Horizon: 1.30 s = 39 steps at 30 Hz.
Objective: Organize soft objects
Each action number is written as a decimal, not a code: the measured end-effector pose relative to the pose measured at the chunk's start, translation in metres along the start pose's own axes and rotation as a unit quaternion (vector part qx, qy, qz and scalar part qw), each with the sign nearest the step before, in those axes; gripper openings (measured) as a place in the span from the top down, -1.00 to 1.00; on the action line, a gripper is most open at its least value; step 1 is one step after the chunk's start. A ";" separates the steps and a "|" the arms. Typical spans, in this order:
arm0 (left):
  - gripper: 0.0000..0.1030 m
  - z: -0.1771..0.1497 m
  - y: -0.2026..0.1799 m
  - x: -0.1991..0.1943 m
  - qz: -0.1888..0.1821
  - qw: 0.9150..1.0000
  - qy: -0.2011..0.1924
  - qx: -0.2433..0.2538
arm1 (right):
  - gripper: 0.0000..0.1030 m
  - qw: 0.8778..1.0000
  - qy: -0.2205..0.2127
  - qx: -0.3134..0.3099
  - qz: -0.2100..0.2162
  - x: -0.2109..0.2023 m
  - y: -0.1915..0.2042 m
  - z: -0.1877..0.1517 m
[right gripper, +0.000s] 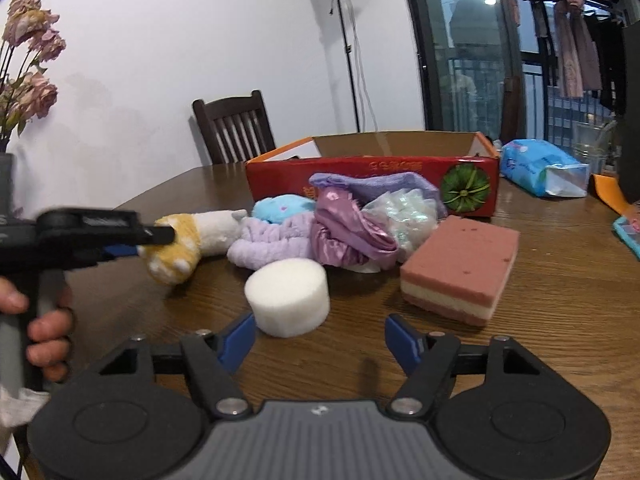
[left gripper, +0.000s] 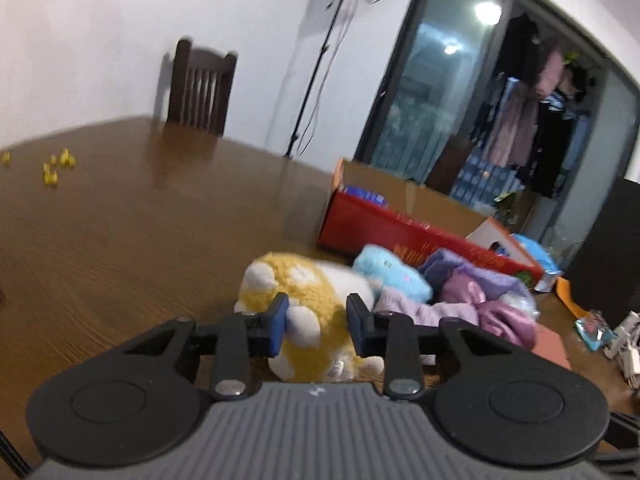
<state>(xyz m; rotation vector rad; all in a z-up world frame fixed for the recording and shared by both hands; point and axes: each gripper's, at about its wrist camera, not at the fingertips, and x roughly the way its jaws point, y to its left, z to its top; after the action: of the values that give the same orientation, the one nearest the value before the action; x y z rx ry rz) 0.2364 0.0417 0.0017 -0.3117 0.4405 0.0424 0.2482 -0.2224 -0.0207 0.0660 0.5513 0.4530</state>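
A yellow and white plush toy point(left gripper: 304, 304) lies on the wooden table point(left gripper: 132, 232). My left gripper point(left gripper: 317, 326) is open with its jaws either side of the plush's paw; it also shows in the right wrist view point(right gripper: 160, 236), over the plush point(right gripper: 180, 248). Beside it lie a blue plush point(right gripper: 282, 206), a lilac cloth point(right gripper: 268, 242), a pink satin cloth point(right gripper: 348, 228) and a purple towel point(right gripper: 380, 186). My right gripper point(right gripper: 320, 340) is open and empty, just short of a white foam cylinder point(right gripper: 288, 296). A pink layered sponge point(right gripper: 460, 268) lies to the right.
An open red cardboard box point(right gripper: 372, 176) stands behind the pile. A blue tissue pack point(right gripper: 540, 168) lies at the right. A dark chair point(right gripper: 234, 126) and a light stand point(right gripper: 348, 52) stand behind the table. Dried roses point(right gripper: 28, 60) stand at the left. Small yellow pieces point(left gripper: 56, 166) lie far left.
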 end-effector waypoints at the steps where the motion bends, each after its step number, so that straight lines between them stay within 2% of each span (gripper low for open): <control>1: 0.44 0.002 -0.001 -0.008 -0.004 1.000 -0.006 0.007 | -0.38 1.000 -0.001 0.000 0.003 0.001 0.001 0.000; 4: 0.58 0.001 -0.002 -0.030 -0.031 0.999 0.006 0.014 | -0.37 1.000 -0.003 0.001 0.009 0.001 0.004 0.000; 6: 0.78 -0.004 -0.001 -0.048 -0.085 0.996 0.029 0.006 | -0.37 1.000 -0.007 -0.002 0.011 -0.002 0.006 0.000; 7: 0.99 -0.007 -0.001 -0.055 -0.114 0.993 0.038 0.002 | -0.37 1.000 -0.009 -0.003 0.011 -0.006 0.008 0.000; 10: 0.97 -0.024 0.000 -0.077 -0.195 0.979 0.053 0.012 | -0.37 1.000 -0.020 -0.005 0.012 -0.017 0.009 -0.001; 13: 0.90 -0.040 -0.002 -0.081 -0.173 0.982 0.066 0.025 | -0.37 1.000 -0.019 0.006 0.020 -0.020 0.005 -0.002; 15: 0.61 -0.043 0.001 -0.086 -0.153 0.987 0.052 0.022 | -0.34 0.999 -0.014 0.005 0.031 -0.020 0.010 -0.001; 16: 0.16 -0.041 0.003 -0.087 -0.143 0.989 0.040 0.019 | -0.31 0.999 -0.012 0.002 0.042 -0.020 0.015 -0.001; 17: -0.15 -0.039 0.005 -0.087 -0.133 0.990 0.035 0.015 | -0.26 0.999 -0.009 0.000 0.054 -0.019 0.019 0.000; 20: -0.17 -0.034 0.014 -0.080 -0.115 0.992 0.050 0.014 | -0.16 0.996 -0.003 -0.005 0.094 -0.010 0.034 0.000; 22: -0.17 -0.037 0.022 -0.074 -0.115 0.991 0.072 0.010 | -0.07 0.995 0.001 -0.005 0.102 0.001 0.043 -0.001; 24: -0.18 -0.039 0.031 -0.070 -0.096 0.993 0.065 0.016 | 0.19 0.991 0.014 0.001 0.130 0.004 0.049 0.000; 25: -0.36 -0.038 0.037 -0.070 -0.065 0.996 0.049 0.028 | 0.50 0.985 0.030 0.003 0.172 0.003 0.052 0.002; 26: -0.40 -0.035 0.044 -0.071 -0.037 0.998 0.029 0.033 | 0.63 0.974 0.044 0.000 0.224 0.000 0.056 0.004; 28: -0.40 -0.026 0.060 -0.080 0.004 1.000 -0.001 0.025 | 0.61 0.948 0.047 -0.030 0.312 -0.014 0.070 0.004; 29: -0.41 -0.022 0.068 -0.086 0.010 1.000 -0.009 0.015 | 0.62 0.945 0.042 -0.046 0.322 -0.020 0.076 0.004; 31: -0.46 -0.017 0.077 -0.096 0.004 1.000 -0.013 -0.001 | 0.55 0.951 0.028 -0.057 0.302 -0.024 0.084 0.009; 33: -0.54 -0.020 0.077 -0.104 -0.019 1.000 -0.008 -0.002 | 0.50 0.965 0.013 -0.054 0.258 -0.017 0.082 0.015; 35: -0.59 -0.028 0.075 -0.105 -0.042 0.999 0.008 0.006 | 0.21 0.975 0.015 -0.049 0.217 -0.003 0.080 0.019; 36: -0.59 -0.032 0.074 -0.104 -0.042 0.999 0.016 0.008 | 0.13 0.979 0.016 -0.051 0.199 0.005 0.082 0.021; 38: -0.57 -0.038 0.075 -0.097 -0.028 0.999 0.033 -0.003 | -0.13 0.979 0.012 -0.061 0.195 0.017 0.086 0.020; 39: -0.56 -0.041 0.079 -0.097 -0.030 0.999 0.038 -0.012 | -0.15 0.979 0.012 -0.066 0.194 0.024 0.090 0.021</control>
<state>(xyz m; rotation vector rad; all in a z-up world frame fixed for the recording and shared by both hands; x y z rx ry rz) 0.1237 0.1069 -0.0148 -0.3513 0.5064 -0.0237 0.2416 -0.1302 0.0016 0.0413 0.5309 0.8705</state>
